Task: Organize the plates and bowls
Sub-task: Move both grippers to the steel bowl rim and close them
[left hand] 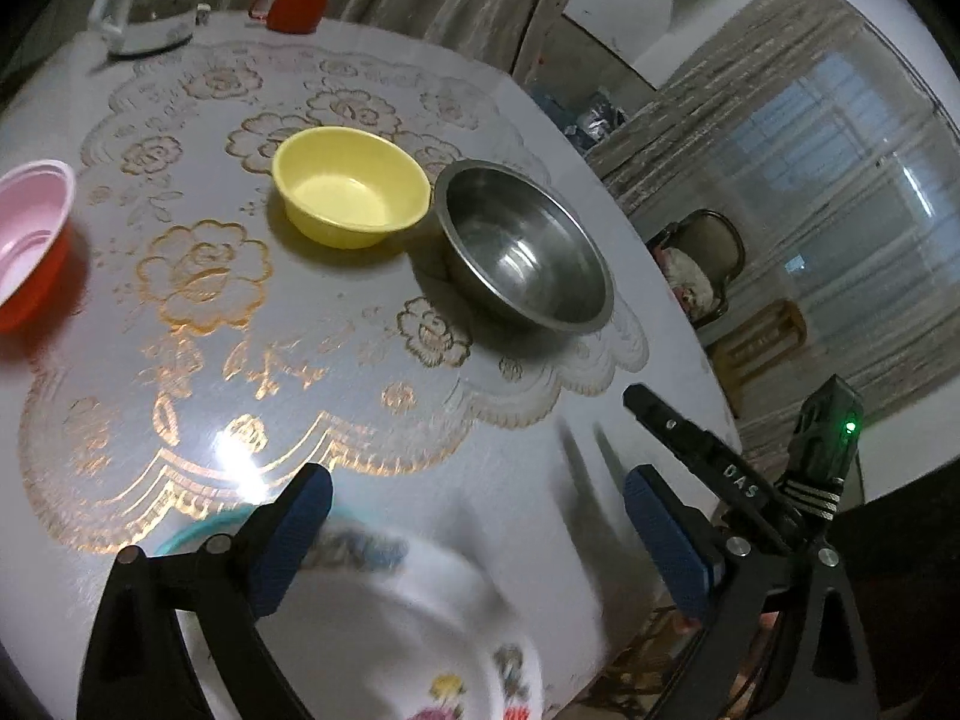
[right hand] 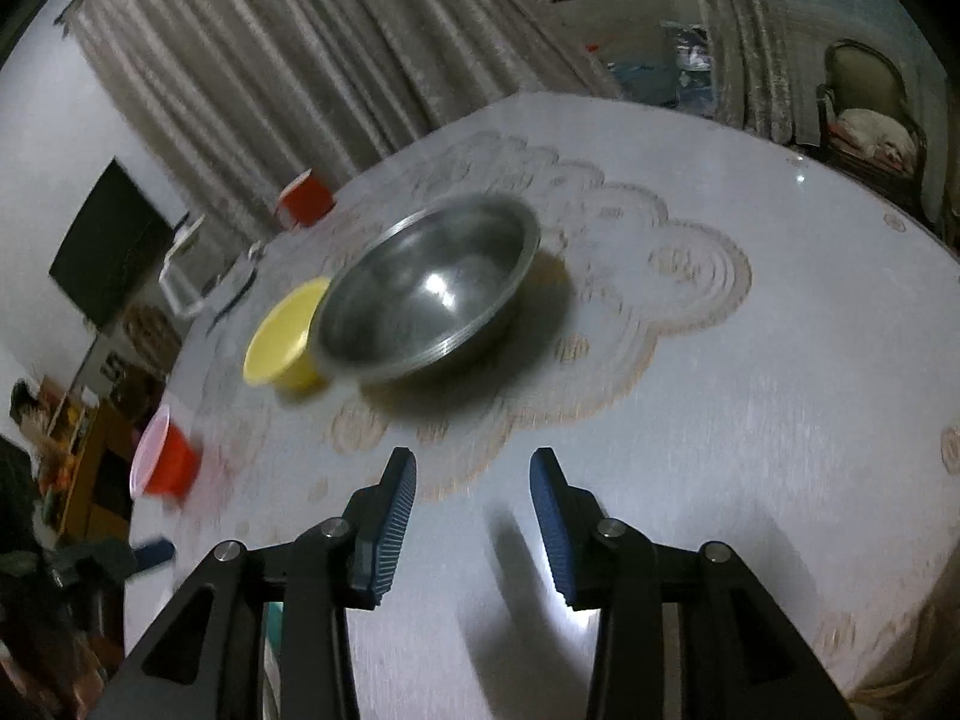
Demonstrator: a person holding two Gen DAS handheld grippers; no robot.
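Left gripper (left hand: 477,504) jaws spread wide, nothing between the blue pads (left hand: 291,540), pads touch nothing. Just below and between its fingers sits a white floral plate (left hand: 420,630), blurred, with a teal rim (left hand: 198,531) peeking out behind the left finger; cannot tell if that rim belongs to a separate dish. Ahead of the left gripper, well apart: yellow bowl (left hand: 351,186) and steel bowl (left hand: 522,246), upright, just beside each other, steel one to the right. Far left of it, red bowl with pink inside (left hand: 30,240), at the frame edge. Beyond, near the far table (left hand: 540,450) edge, a red mug (left hand: 297,5) and white kettle (left hand: 144,6). Right gripper (right hand: 474,510) jaws partly apart, empty, over bare tabletop. Steel bowl (right hand: 429,288) straight ahead of it, apart; yellow bowl (right hand: 285,339) touching or nearly touching its left side, cannot tell which; red bowl (right hand: 162,462) further left, near the table edge. Right gripper's black finger (left hand: 690,438) shows to the right of the left gripper.
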